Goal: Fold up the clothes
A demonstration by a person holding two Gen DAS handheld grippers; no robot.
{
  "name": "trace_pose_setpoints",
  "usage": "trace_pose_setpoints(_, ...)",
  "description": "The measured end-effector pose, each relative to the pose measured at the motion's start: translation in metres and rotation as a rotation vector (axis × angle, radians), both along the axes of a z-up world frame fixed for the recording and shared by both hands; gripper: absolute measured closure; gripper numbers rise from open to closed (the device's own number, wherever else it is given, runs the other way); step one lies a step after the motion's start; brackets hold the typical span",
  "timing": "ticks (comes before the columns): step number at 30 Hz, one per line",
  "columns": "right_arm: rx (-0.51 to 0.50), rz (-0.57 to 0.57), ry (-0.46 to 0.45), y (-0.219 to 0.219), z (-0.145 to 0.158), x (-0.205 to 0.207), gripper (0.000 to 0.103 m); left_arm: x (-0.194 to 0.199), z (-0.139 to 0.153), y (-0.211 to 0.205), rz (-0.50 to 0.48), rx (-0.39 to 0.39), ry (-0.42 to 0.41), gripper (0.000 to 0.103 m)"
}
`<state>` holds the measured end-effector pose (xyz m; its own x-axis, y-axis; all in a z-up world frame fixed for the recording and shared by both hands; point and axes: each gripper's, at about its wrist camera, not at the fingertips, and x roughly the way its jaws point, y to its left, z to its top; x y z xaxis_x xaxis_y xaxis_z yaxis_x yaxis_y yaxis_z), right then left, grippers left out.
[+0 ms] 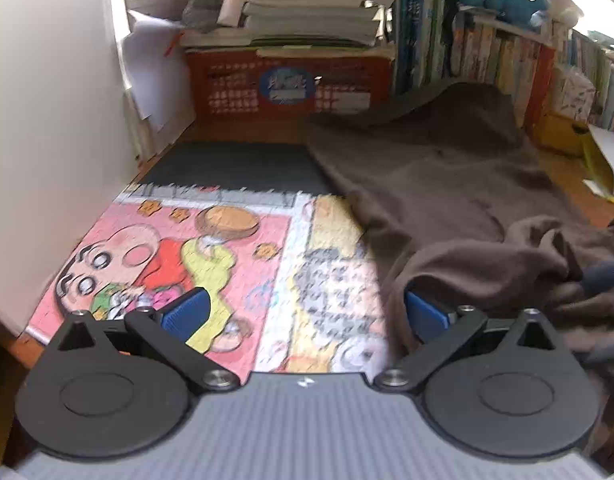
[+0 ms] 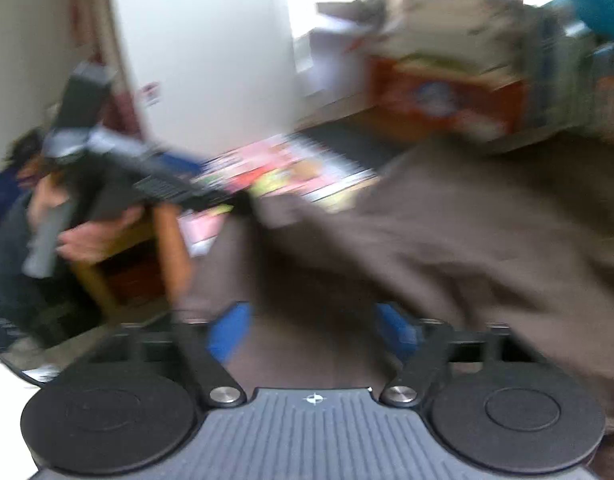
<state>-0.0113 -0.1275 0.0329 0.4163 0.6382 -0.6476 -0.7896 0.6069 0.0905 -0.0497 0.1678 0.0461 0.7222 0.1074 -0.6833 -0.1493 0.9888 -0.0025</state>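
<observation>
Brown garment (image 1: 459, 200) lies crumpled on the counter (image 1: 175, 140), right of a cartoon puzzle (image 1: 179, 256); left gripper (image 1: 307, 312) is spread wide over the puzzle, its right finger (image 1: 425, 314) tucked under the garment's near fold, nothing pinched. Right gripper (image 2: 313, 332) is also spread, blue fingers (image 2: 229, 330) either side of the brown cloth just ahead of it, not pressing as far as the blur shows. Red crate (image 1: 291, 84) at the back has a blue oval label, writing unreadable.
</observation>
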Motion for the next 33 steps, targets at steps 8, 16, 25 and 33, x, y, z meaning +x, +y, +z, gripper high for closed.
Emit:
trace_pose_setpoints(8,-0.09,-0.3,-0.171,-0.092,0.02,0.012,0.01,0.033,0.042,-0.039,-0.183,-0.036,-0.105,0.0)
trace_pose_setpoints(16,-0.173,-0.299,-0.082,-0.12,-0.016,0.033,0.01,0.071,0.019,-0.089,-0.416,0.139,-0.031,0.0)
trace_pose_setpoints(25,-0.118,-0.331,-0.017,-0.163,-0.03,0.037,0.01,0.072,0.018,-0.089,-0.513,0.242,-0.018,0.0)
trace_pose_setpoints(33,-0.109,-0.334,0.001,-0.166,-0.038,0.045,0.01,0.026,0.023,-0.116,-0.663,0.297,-0.082,0.0)
